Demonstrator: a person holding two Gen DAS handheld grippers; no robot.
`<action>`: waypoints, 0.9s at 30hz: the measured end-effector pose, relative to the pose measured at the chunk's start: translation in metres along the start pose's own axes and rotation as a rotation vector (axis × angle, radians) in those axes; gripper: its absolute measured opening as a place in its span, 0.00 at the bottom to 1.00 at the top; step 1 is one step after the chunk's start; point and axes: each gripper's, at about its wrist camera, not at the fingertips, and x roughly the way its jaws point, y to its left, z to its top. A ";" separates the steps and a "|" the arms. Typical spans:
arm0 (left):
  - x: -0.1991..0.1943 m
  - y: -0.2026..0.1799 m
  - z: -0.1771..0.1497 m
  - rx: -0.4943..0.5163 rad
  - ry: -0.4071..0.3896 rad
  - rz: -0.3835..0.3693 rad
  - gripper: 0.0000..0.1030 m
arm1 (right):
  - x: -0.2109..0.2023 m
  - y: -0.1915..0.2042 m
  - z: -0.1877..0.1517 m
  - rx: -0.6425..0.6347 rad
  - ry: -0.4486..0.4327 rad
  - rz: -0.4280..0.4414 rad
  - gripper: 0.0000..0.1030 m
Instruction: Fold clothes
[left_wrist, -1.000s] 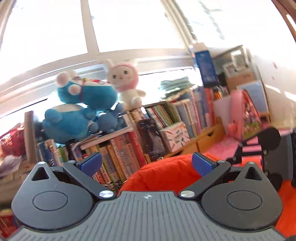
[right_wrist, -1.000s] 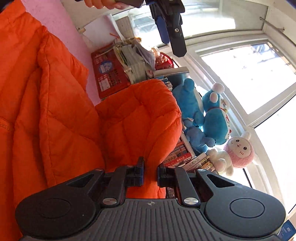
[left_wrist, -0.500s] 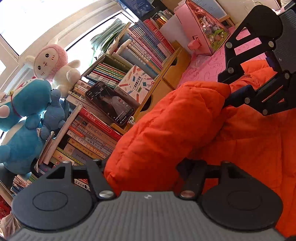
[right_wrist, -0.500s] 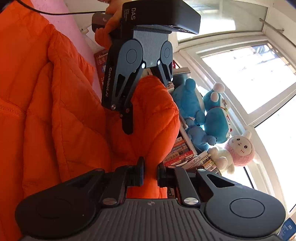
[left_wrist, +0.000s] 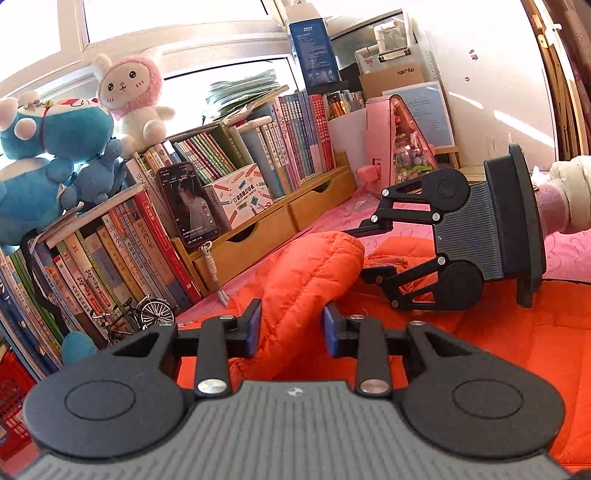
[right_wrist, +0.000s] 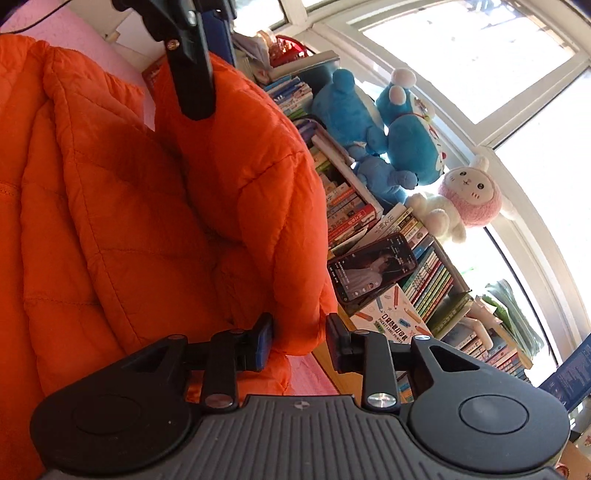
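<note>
The orange quilted down jacket (left_wrist: 509, 332) lies spread over a pink-covered tabletop (left_wrist: 565, 251), and one puffy sleeve of it (left_wrist: 314, 280) is lifted clear of the rest, which looks like the start of folding that sleeve in over the body. The left hand-held gripper (left_wrist: 291, 328) has the sleeve's end between its blue pads and its jaws are closing; the pads look pressed into the padding on both sides, so I take it as gripping the sleeve. The right hand-held gripper (right_wrist: 299, 343) is going the other way: its jaws are opening, with the sleeve's edge between them; one pad lies against the cloth and the other stands off, so to me it reads as a handover from right to left. In the left view the right hand-held gripper sits just past the sleeve, a pale cuffed sleeve of the person behind it. Close along the tabletop's far edge runs a row of books (left_wrist: 155, 236) on a wooden drawer shelf (left_wrist: 266, 236), with a phone (left_wrist: 190, 203) propped against them, plush toys (left_wrist: 70, 136) on top and a small model bicycle (left_wrist: 144, 317) at the foot. Those stand near the lifted sleeve, so a wide swing that way could knock the phone or the bicycle over.
</note>
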 end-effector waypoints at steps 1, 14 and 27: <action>0.001 0.001 -0.003 -0.026 0.005 0.000 0.31 | 0.000 -0.004 0.002 0.052 0.019 0.019 0.40; 0.012 0.029 0.006 -0.323 -0.064 -0.030 0.25 | 0.033 -0.031 0.025 0.212 0.069 -0.214 0.48; 0.011 -0.008 -0.031 -0.310 0.071 -0.110 0.20 | 0.028 -0.035 -0.010 0.255 0.198 -0.206 0.61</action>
